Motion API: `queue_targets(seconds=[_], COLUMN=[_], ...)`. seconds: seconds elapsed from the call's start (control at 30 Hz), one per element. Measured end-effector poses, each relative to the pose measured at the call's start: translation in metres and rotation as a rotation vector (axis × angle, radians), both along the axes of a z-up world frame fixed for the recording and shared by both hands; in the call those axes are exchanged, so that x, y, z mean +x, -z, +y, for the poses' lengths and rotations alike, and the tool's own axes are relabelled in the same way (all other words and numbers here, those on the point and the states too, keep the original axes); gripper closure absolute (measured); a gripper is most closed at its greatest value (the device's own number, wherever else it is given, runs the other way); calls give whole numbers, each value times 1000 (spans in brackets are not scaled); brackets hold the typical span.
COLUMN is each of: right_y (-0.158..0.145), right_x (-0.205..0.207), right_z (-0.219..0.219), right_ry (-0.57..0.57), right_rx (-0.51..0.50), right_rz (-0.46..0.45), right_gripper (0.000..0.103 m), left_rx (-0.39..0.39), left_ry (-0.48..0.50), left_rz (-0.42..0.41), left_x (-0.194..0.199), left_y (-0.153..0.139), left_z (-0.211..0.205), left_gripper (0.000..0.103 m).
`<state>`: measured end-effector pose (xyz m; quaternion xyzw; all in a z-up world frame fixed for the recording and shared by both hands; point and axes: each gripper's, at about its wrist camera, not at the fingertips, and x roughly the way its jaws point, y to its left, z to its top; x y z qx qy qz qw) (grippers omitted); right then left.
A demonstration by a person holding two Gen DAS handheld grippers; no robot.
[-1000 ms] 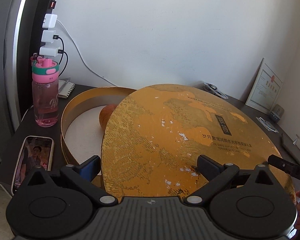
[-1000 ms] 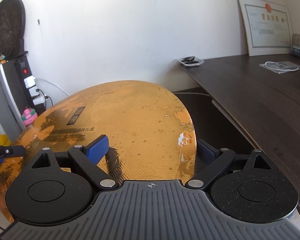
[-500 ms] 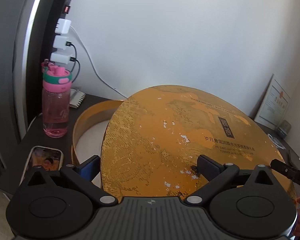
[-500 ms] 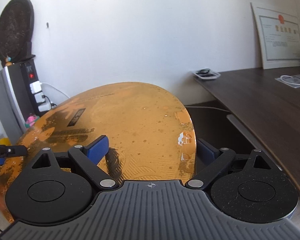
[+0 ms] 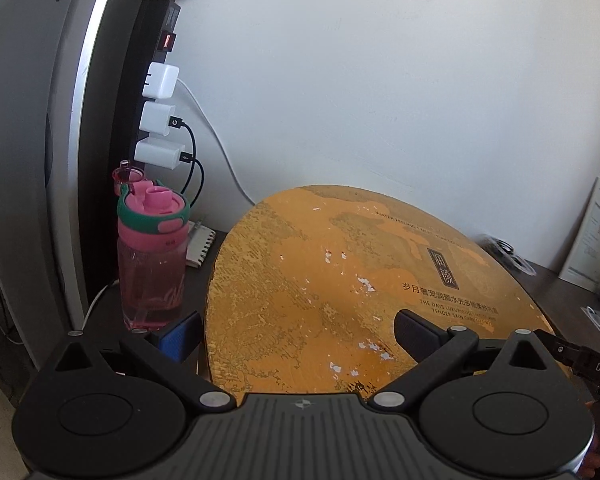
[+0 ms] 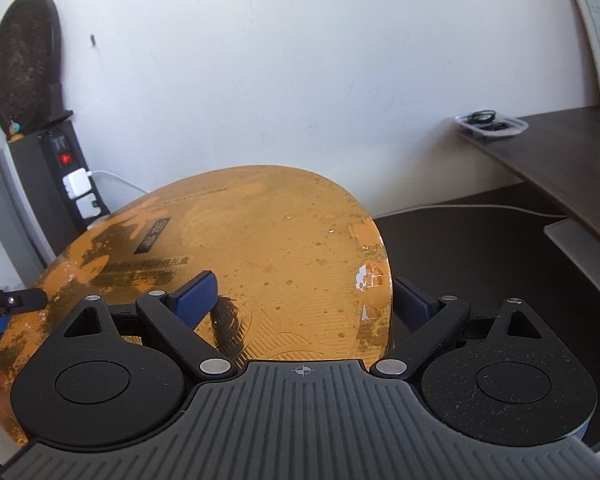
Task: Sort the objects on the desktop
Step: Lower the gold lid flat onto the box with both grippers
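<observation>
— Gold round lid (image 5: 340,280): where is it?
— Raised and tilted above the desk (image 6: 560,152), left gripper (image 5: 296,330) and right gripper (image 6: 304,294) each clamped on an edge.
— Beyond?
— A pink water bottle (image 5: 152,260), then chargers (image 5: 160,120).

white wall (image 5: 380,80), dark desk (image 6: 572,148) (wood grain)

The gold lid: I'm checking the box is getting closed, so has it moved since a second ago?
Yes. The gold lid has slid left toward the pink bottle, now hiding the open box and orange fruit seen earlier.
</observation>
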<state>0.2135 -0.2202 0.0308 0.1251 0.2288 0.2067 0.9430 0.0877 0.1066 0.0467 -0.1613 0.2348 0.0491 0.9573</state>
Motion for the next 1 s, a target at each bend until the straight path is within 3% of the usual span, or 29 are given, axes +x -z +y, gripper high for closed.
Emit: queue_targets(seconds=[0.3,1.0], right_y=[15,34], right_x=[35,41], right_z=[19,8], right_ry=[-24,-20], right_rx=[-15,-33], right_rz=[44,74], right_gripper=[10,10], left_rx=[-13,-36], left_ry=[-37,-31], left_rz=[45,87], left_x=[25,38], left_y=[18,42], left_z=[14,8], left_gripper=[3,3])
